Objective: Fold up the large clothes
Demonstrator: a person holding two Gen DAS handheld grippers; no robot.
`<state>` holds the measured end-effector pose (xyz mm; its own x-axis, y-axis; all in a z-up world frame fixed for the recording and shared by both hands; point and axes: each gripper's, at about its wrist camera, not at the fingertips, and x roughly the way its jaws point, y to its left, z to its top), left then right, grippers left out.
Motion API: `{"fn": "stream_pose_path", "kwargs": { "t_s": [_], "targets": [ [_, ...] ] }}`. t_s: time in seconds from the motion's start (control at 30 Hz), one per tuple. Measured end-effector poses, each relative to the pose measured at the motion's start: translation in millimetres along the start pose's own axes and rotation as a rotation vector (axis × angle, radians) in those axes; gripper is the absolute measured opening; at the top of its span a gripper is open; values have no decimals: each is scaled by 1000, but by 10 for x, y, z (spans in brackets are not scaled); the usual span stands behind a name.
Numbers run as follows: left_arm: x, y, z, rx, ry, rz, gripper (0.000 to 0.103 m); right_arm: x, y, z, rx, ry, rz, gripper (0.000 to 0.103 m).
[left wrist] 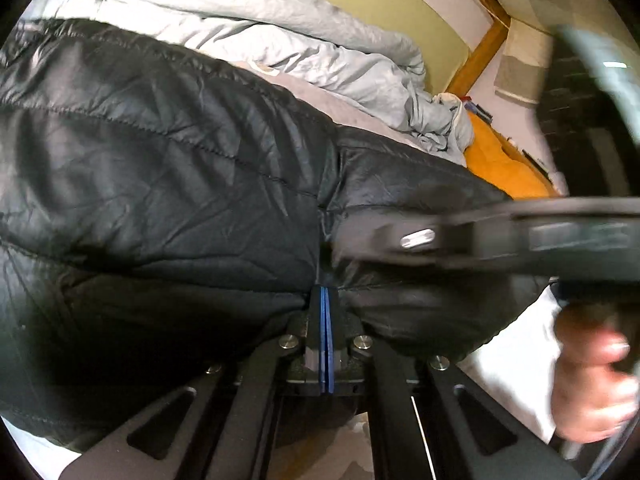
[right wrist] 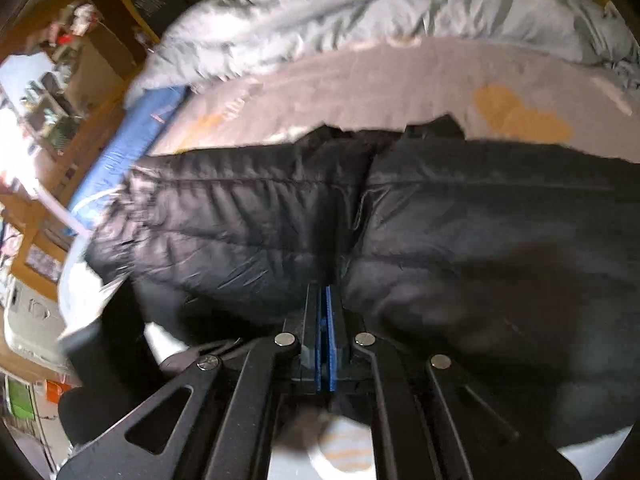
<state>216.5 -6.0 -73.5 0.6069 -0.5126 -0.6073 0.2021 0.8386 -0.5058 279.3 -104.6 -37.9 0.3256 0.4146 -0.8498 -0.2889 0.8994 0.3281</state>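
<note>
A black quilted jacket (left wrist: 168,168) lies spread on the bed (right wrist: 360,80), directly ahead of and under both tools. Left gripper (left wrist: 325,300): blue pads pressed together, tips at a seam fold of the jacket; whether fabric is pinched between them cannot be told. Right gripper (right wrist: 326,296): likewise closed at the jacket's near edge, grip on cloth not discernible. The jacket's long axis runs across both views, left to right. A rumpled grey duvet (left wrist: 248,28) lies beyond it.
</note>
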Motion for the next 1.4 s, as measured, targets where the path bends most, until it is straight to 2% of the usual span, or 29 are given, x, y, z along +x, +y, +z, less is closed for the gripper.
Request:
{"fn": "stream_pose_path", "kwargs": {
  "t_s": [0.07,0.13,0.2,0.3,0.5,0.63,0.7,0.77,0.87,0.97,1.07,1.2,1.27,1.3,1.33,1.37,1.4],
  "targets": [
    [15,13,-11,-11,5,13,4,230,-18,60,10,57,-29,0],
    [18,22,-6,-12,4,15,4,277,-34,150,22,17,-31,0],
    [16,19,-6,-10,3,16,4,305,-57,315,39,-25,-78,0],
    [21,23,-4,-8,3,18,4,437,-171,583,109,0,-85,0],
    [29,2,15,5,0,29,4,734,-324,914,177,5,-147,0],
    [26,-37,5,9,-4,31,4,811,-134,964,116,15,-256,0],
    [15,-66,-5,11,-7,30,4,705,-79,957,126,-5,-245,0],
    [-13,-76,-10,12,-21,21,4,374,-54,845,132,-98,-183,0],
    [-118,-88,-27,19,-65,0,4,-195,65,532,42,-230,-163,0],
    [-286,-174,-53,55,-129,-7,4,-749,81,116,-5,-289,-132,0],
    [-470,-282,-49,105,-163,39,4,-1218,39,-271,-26,-348,-154,0],
    [-922,-448,36,126,-223,91,4,-1678,-258,-655,44,-458,-133,3],
    [-1119,-452,132,136,-239,105,7,-1761,-451,-763,117,-484,-102,12],
    [-1280,-509,161,155,-255,120,12,-1780,-514,-823,142,-484,-96,17],
    [-1411,-557,182,171,-267,131,22,-1760,-538,-817,160,-481,-94,27],
    [-1512,-586,186,186,-278,147,30,-1780,-577,-859,170,-479,-91,30],
    [-1666,-618,167,208,-298,176,53,-1792,-604,-885,174,-476,-94,30]
  ]
}}
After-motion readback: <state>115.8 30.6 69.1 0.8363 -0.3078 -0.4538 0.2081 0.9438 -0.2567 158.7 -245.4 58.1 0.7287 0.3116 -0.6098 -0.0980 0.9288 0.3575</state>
